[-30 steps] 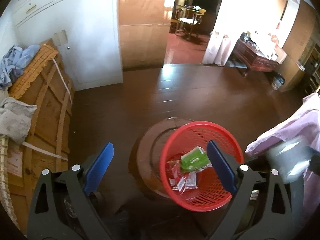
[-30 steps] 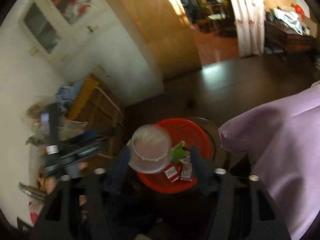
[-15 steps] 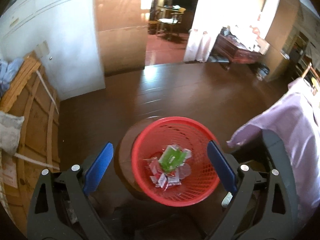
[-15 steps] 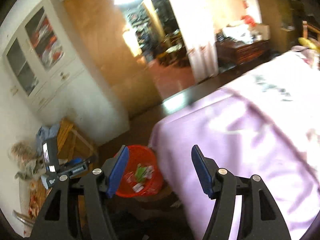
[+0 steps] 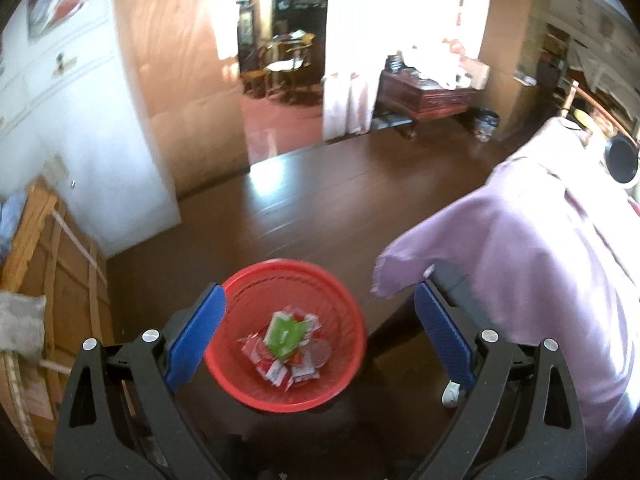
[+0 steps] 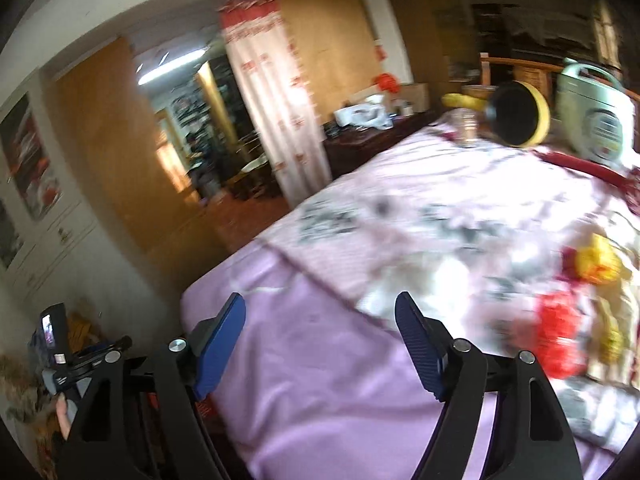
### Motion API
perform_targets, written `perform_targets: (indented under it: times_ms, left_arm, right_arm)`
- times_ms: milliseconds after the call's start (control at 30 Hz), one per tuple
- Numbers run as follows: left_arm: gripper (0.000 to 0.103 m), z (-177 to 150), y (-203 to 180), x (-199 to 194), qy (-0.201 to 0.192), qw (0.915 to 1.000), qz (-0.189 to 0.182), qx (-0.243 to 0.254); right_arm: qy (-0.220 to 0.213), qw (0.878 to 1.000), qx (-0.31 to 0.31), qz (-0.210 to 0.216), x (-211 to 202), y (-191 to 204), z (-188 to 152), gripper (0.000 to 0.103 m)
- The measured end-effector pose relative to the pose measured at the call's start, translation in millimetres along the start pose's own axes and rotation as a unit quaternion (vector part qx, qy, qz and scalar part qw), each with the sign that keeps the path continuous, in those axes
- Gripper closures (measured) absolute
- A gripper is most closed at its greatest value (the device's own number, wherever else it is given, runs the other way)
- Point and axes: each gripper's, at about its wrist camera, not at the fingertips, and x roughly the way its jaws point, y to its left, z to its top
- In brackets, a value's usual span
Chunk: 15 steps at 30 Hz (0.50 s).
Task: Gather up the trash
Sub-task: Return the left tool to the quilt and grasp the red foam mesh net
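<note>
Right gripper [image 6: 320, 346]: nothing is carried now; the clear plastic cup that was seen between its jaws a second ago is gone, and the jaws are opening over the tablecloth with nothing between them.
Cup's whereabouts: a round, clear shape is made out in the red basket [image 5: 352, 320], beside the green wrapper [image 5: 285, 334]; it is judged to be that cup [image 5: 321, 350], though blur leaves this unsure.
Basket contents: the green wrapper and red-and-white sachets [image 5: 280, 370] are piled at the bottom, on the floor side of the table.
View swing: the right camera has been turned away from the basket and is now pointed across the purple tablecloth [image 6: 320, 380].
Remaining trash: red [image 6: 558, 342] and yellow wrappers [image 6: 598, 260] are seen on the far right of the cloth, well apart from the right gripper; motion blur hides what they are exactly.
Left gripper [image 5: 320, 336]: released, nothing clasped, held above the basket with the rim framed between its blue pads [image 5: 196, 338].
Not trash: a black pan with a yellow rim [image 6: 516, 114] and a pale cooker [image 6: 592, 116] are noted at the table's far end.
Task meaning: one drop is judged complete; another pickup from the table is called for.
</note>
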Motion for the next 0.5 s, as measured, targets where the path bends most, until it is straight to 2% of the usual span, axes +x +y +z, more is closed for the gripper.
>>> perform_targets:
  times_ms: [100, 233, 433, 500]
  left_arm:
    - [0.010, 9, -36, -13, -0.014, 0.9993, -0.016, 0.030]
    - [0.008, 17, -85, -27, -0.033, 0.9962, -0.037, 0.071]
    - [0.007, 18, -186, -43, -0.048, 0.9831, -0.098, 0.147]
    - [0.007, 14, -225, -46, -0.050, 0.9759, -0.119, 0.176]
  right_arm:
    - [-0.017, 0.999, 0.022, -0.020, -23, -33, -3, 0.025]
    - [-0.038, 0.997, 0.037, -0.051, -48, -55, -7, 0.022]
    - [-0.061, 0.991, 0.055, -0.107, -83, -106, -15, 0.021]
    - [-0.065, 0.988, 0.060, -0.124, -92, -122, -20, 0.021]
